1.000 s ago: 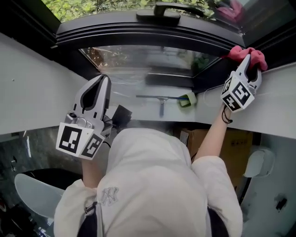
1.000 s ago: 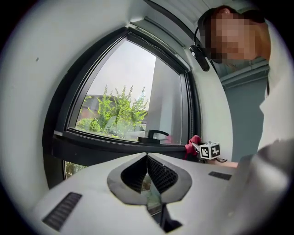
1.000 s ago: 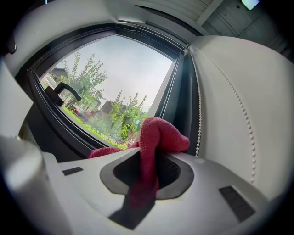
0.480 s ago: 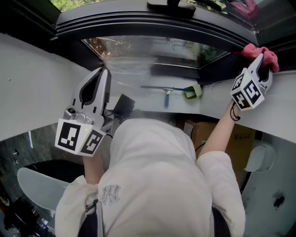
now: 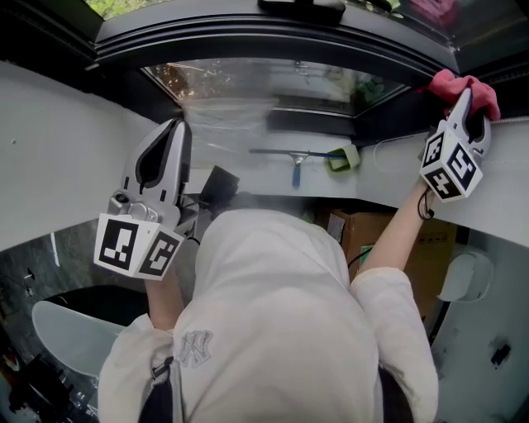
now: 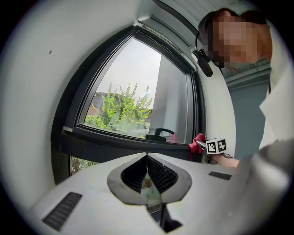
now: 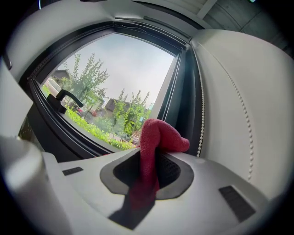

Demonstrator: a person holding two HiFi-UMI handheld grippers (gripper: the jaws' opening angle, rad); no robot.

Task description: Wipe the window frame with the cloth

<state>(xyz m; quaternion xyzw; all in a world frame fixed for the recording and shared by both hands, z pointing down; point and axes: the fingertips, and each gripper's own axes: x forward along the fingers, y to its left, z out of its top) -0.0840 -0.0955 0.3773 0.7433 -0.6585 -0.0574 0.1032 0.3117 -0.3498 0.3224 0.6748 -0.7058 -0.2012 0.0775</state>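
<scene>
A red cloth (image 5: 464, 83) bunches against the dark window frame (image 5: 248, 41) at its right corner, with my right gripper (image 5: 469, 96) shut on it. In the right gripper view the cloth (image 7: 154, 142) rises from between the jaws toward the frame's upright (image 7: 183, 92). My left gripper (image 5: 175, 125) is held away from the frame, lower left, jaws together with nothing in them. From the left gripper view the frame (image 6: 119, 142) stretches across, and the cloth (image 6: 197, 142) shows small at its far corner.
A black window handle (image 5: 302, 8) sits on the frame's middle. A squeegee (image 5: 297, 157) and a green sponge (image 5: 343, 157) lie on the sill below. White walls flank the window; a bead cord (image 7: 202, 105) hangs beside the right upright. A cardboard box (image 5: 413, 248) stands under the sill.
My right gripper has slid further right along the frame with the red cloth. The left gripper has stayed about where it was.
</scene>
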